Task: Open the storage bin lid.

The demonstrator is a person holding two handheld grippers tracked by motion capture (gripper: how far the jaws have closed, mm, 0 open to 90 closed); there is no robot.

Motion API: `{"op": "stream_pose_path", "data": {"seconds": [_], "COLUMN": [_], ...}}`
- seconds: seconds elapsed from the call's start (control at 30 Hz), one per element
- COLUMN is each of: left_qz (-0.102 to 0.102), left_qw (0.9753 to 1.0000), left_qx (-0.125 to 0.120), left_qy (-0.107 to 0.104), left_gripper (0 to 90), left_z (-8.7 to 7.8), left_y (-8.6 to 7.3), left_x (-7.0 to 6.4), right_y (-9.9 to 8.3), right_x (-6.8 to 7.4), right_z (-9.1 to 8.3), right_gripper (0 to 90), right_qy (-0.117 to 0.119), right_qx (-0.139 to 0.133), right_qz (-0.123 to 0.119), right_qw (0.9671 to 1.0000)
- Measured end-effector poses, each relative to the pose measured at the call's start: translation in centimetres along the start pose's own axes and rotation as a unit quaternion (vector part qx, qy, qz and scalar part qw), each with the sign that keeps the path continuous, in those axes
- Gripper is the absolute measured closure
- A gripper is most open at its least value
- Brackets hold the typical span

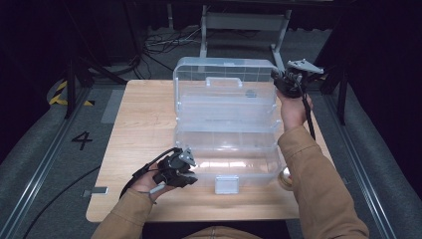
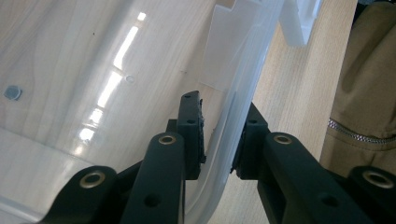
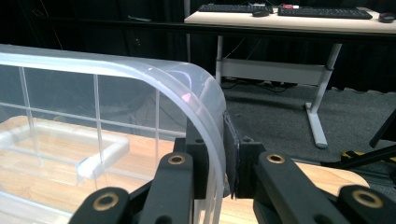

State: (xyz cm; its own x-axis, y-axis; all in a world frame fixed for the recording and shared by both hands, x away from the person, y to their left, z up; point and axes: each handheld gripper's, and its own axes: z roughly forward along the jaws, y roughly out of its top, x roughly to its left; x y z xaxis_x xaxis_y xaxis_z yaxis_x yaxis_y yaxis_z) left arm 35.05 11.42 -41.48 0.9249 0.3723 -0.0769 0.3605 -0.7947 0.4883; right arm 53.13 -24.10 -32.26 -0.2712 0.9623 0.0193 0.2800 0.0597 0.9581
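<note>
Landmark: clear plastic organiser case (image 1: 226,134), standing open near the middle of the wooden surface (image 1: 142,124).
Case base: lies flat on the surface, nearer the person; front wall carries a pale latch tab (image 1: 226,184).
Case lid: raised upright behind the base, handle (image 1: 224,81) near its top edge; divider ribs visible through the lid (image 3: 95,126).
Left claw (image 1: 191,175): at the case's front left corner. In the left gripper view the jaws (image 2: 219,140) straddle the thin clear front wall, one jaw inside the base and one outside; both pads sit against or just beside the plastic, the gap narrow. Judged closed on the base wall.
Right claw (image 1: 276,79): at the lid's upper right corner. In the right gripper view the jaws (image 3: 224,158) are pinched on the lid's curved rim, one pad on each face, no gap visible beyond the plastic's thickness.
Left hand (image 1: 149,181): at the case's front left, forearm in a tan sleeve.
Right hand (image 1: 293,109): just right of the lid, tan sleeve (image 1: 318,179) running along the case's right side.
Tape roll (image 1: 285,178): on the surface at the case's front right corner, partly hidden by the right sleeve.
Case contents: base compartments look bare; a small grey spot (image 2: 12,92) shows through the floor, nature not determinable.
</note>
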Motion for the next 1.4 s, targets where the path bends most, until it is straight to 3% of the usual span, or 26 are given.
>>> {"op": "stream_pose_path", "data": {"seconds": [0.53, 0.97, 1.17, 1.4], "left_qz": [0.004, 0.002, 0.003, 0.003], "left_qw": [1.0, 1.0, 1.0, 1.0], "left_qx": [0.0, 0.0, 0.001, 0.001], "left_qy": [0.0, 0.0, 0.0, 0.0], "left_gripper": [76.8, 76.7, 76.7, 76.7], "left_z": [0.0, 0.0, 0.0, 0.0], "left_y": [0.0, 0.0, 0.0, 0.0], "left_x": [0.0, 0.0, 0.0, 0.1], "right_y": [0.1, -0.4, -0.2, -0.4], "right_x": [-0.7, -1.4, -1.5, -1.7], "right_z": [2.1, 3.4, 4.4, 5.2], "right_gripper": [81.3, 81.1, 81.0, 81.1], "right_qy": [0.009, 0.021, 0.021, 0.021], "right_qx": [0.027, 0.031, 0.057, 0.066], "right_qz": [0.017, 0.01, 0.021, 0.019], "right_qw": [0.9994, 0.9993, 0.9979, 0.9974]}}
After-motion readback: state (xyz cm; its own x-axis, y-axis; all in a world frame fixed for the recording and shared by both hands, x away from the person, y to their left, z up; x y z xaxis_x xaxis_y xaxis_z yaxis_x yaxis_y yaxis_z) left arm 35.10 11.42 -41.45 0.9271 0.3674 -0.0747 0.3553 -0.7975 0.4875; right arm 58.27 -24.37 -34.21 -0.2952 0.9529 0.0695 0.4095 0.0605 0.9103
